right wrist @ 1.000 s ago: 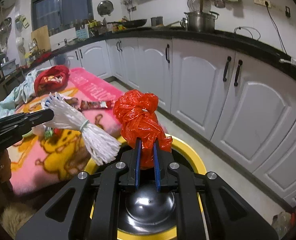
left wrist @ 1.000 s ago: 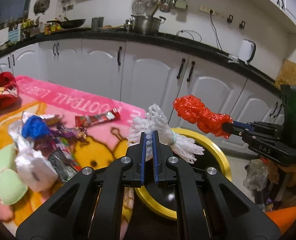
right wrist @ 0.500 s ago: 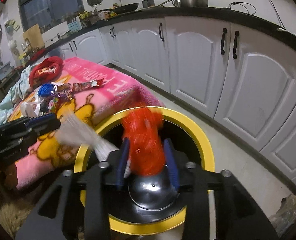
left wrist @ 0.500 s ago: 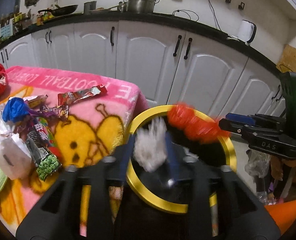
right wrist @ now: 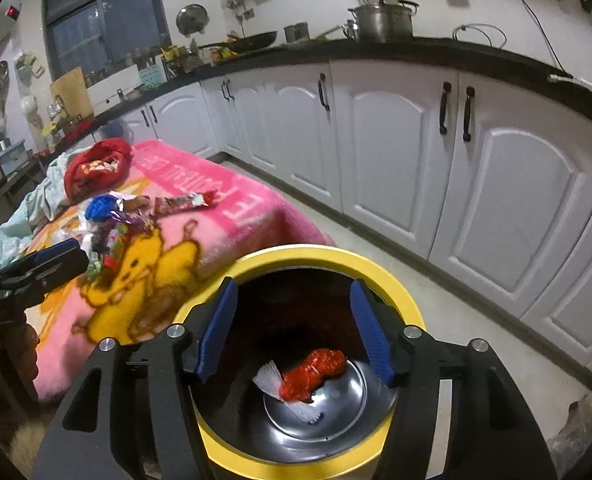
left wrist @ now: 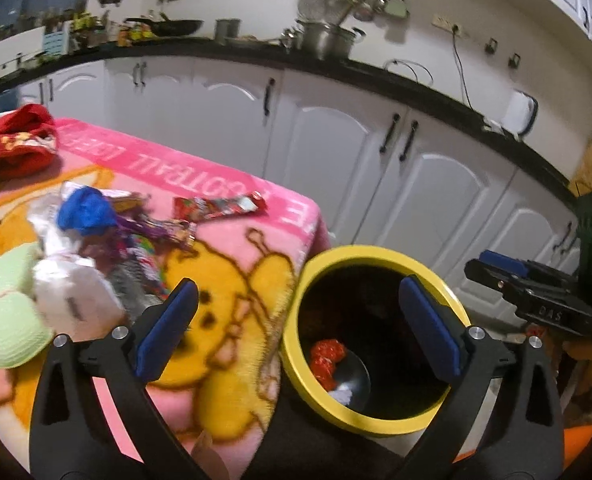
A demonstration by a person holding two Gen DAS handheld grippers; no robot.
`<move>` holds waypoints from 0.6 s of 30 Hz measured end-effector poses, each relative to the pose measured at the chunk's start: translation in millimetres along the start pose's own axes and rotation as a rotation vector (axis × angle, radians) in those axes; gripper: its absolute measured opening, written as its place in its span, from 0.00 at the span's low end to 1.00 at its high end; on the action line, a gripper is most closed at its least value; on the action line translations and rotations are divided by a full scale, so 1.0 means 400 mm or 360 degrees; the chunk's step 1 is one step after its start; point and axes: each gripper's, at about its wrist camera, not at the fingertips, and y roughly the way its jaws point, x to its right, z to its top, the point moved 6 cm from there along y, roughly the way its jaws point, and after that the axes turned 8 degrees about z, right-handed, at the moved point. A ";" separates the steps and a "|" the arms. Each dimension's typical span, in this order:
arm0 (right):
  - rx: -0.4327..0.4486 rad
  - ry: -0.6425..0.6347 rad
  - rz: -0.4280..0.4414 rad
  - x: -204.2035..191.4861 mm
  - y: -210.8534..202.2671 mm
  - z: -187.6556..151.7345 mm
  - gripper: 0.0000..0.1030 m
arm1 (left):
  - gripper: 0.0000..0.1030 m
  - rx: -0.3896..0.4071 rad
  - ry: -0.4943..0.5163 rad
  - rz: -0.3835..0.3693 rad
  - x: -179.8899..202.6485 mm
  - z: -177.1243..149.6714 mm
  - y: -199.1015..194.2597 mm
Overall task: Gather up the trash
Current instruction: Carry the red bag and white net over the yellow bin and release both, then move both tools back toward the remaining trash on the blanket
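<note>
A yellow-rimmed bin (left wrist: 380,252) (right wrist: 308,254) stands on the floor beside the table. A red crumpled bag (right wrist: 314,372) (left wrist: 328,360) and a white foam net (right wrist: 269,376) (left wrist: 344,394) lie on its metal bottom. My left gripper (left wrist: 296,320) is open and empty above the bin's left rim. My right gripper (right wrist: 293,328) is open and empty right above the bin. More trash lies on the pink blanket: a blue wad (left wrist: 85,210) (right wrist: 101,206), a red wrapper (left wrist: 219,206) (right wrist: 185,202), white tissue (left wrist: 71,292), green foam pieces (left wrist: 9,320).
The pink cartoon blanket (left wrist: 223,280) (right wrist: 167,256) covers the table left of the bin. A red cloth bundle (left wrist: 13,146) (right wrist: 95,168) lies at its far end. White kitchen cabinets (left wrist: 336,152) (right wrist: 496,200) run behind. The right gripper shows in the left wrist view (left wrist: 536,292).
Both grippers opened over the bin. The white foam net and the red bag dropped from them and now lie at the bin's bottom.
</note>
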 end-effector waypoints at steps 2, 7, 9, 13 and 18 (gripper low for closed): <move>0.0018 -0.0023 0.0005 -0.016 -0.006 0.011 0.58 | 0.89 0.0031 -0.0022 0.0025 -0.018 0.010 -0.017; 0.0065 -0.0092 0.0048 -0.076 -0.016 0.045 0.63 | 0.89 0.0103 -0.0084 0.0080 -0.067 0.035 -0.061; 0.0079 -0.0123 0.0067 -0.103 -0.016 0.059 0.64 | 0.89 0.0127 -0.0099 0.0098 -0.084 0.042 -0.074; 0.0087 -0.0171 0.0116 -0.155 -0.010 0.081 0.64 | 0.89 0.0179 -0.0152 0.0146 -0.129 0.059 -0.104; 0.0078 -0.0237 0.0173 -0.222 0.009 0.099 0.64 | 0.89 0.0215 -0.0201 0.0194 -0.183 0.065 -0.129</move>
